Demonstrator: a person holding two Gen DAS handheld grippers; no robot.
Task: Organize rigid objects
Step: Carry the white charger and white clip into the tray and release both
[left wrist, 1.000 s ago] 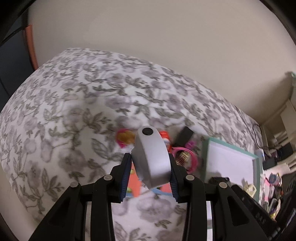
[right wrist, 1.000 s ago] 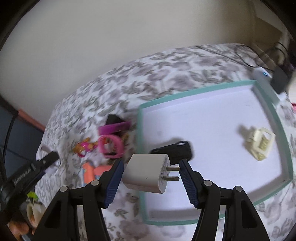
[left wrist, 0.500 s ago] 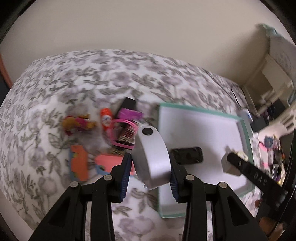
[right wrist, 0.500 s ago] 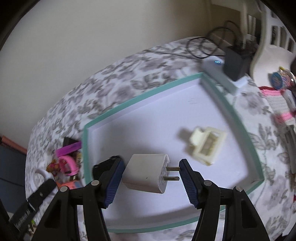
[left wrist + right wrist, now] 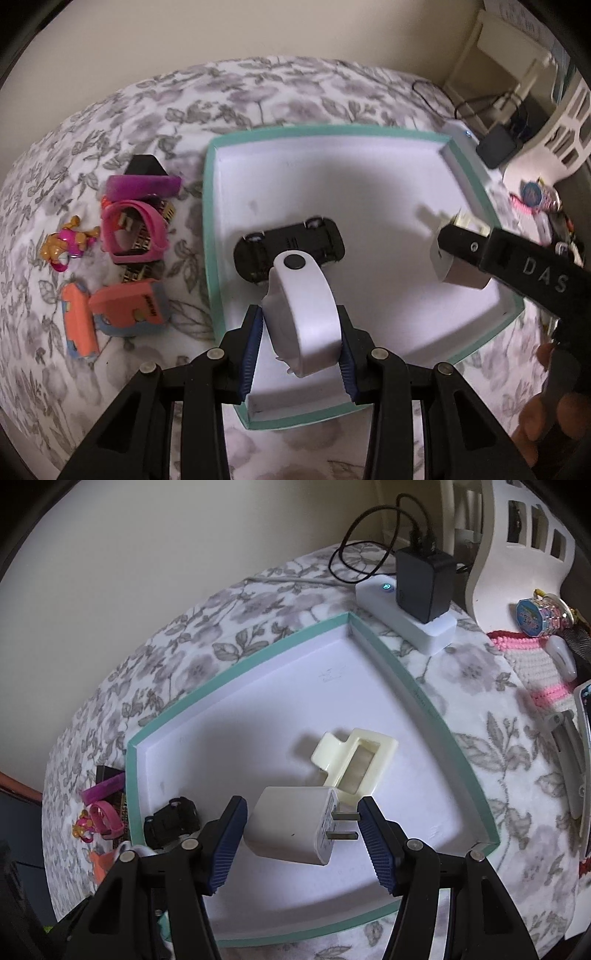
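Observation:
My left gripper [image 5: 301, 343] is shut on a white wristband with a black stud [image 5: 303, 306] and holds it over the front left part of the teal-rimmed white tray [image 5: 210, 221]. A black toy car [image 5: 291, 245] lies in the tray just beyond the band. In the right wrist view my right gripper [image 5: 301, 834] is shut on a white plug charger [image 5: 291, 825], one pad on its body and the other against its prongs. It hangs over the tray [image 5: 236, 668], just in front of a cream hair claw [image 5: 354, 760]. The car [image 5: 171, 819] shows at the tray's left.
Left of the tray lie a pink bracelet [image 5: 133, 232], a purple band [image 5: 142, 186], a small figurine [image 5: 68, 245] and orange blocks [image 5: 127, 306]. A white power strip with a black adapter [image 5: 423, 587] sits behind the tray. A knitted cloth [image 5: 532, 664] and clips lie to its right.
Both grippers have swung rightwards over the tray with their loads. The left came from above the loose pile; the right moved from the car towards the cream claw. Neither grip has changed.

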